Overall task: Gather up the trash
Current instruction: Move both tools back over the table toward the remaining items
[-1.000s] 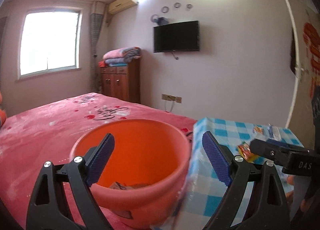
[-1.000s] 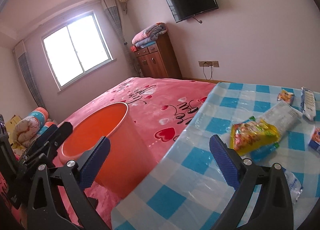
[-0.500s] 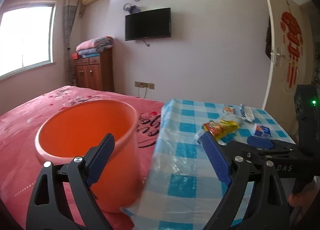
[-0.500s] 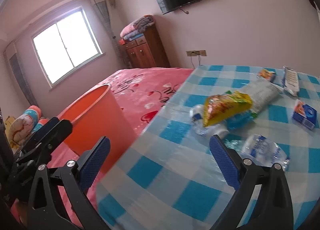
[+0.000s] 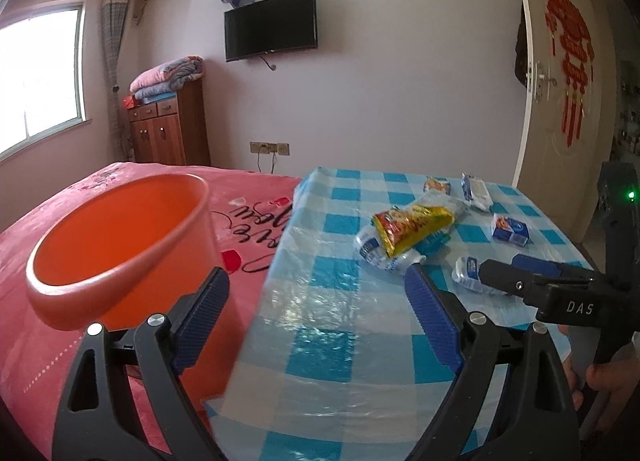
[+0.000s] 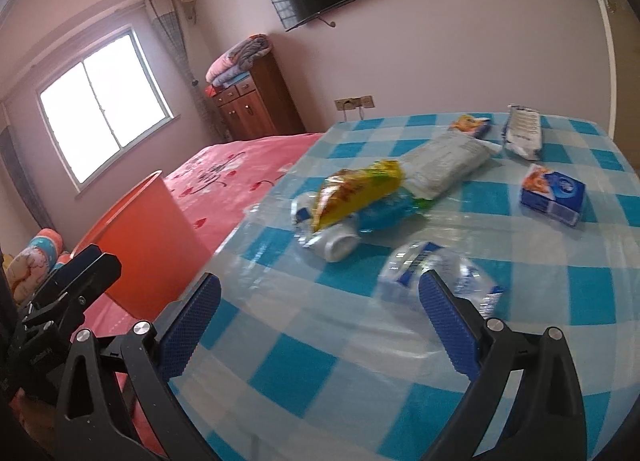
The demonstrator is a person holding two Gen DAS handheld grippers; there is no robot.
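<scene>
On the blue-and-white checked desk (image 6: 280,373) lie two crushed clear plastic bottles (image 6: 436,273), one yellow snack bag (image 6: 356,189), one white pouch (image 6: 444,161) and three small packets (image 6: 554,195). One round orange plastic bin (image 5: 120,245) stands on the pink bed (image 5: 32,341) beside it. Both the left tool (image 5: 316,321) and right tool (image 6: 320,325) gape empty; both have swung from bin toward desk.

Both views swung from bucket (image 5: 120,245) toward table trash (image 6: 356,189).

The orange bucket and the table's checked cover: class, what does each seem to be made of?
Orange bucket: likely moulded plastic, smooth, fairly matt, with an even colour and a thick rolled rim. Checked cover: probably glossy plastic sheeting or oilcloth, since it shows wrinkled, shiny highlights.
</scene>
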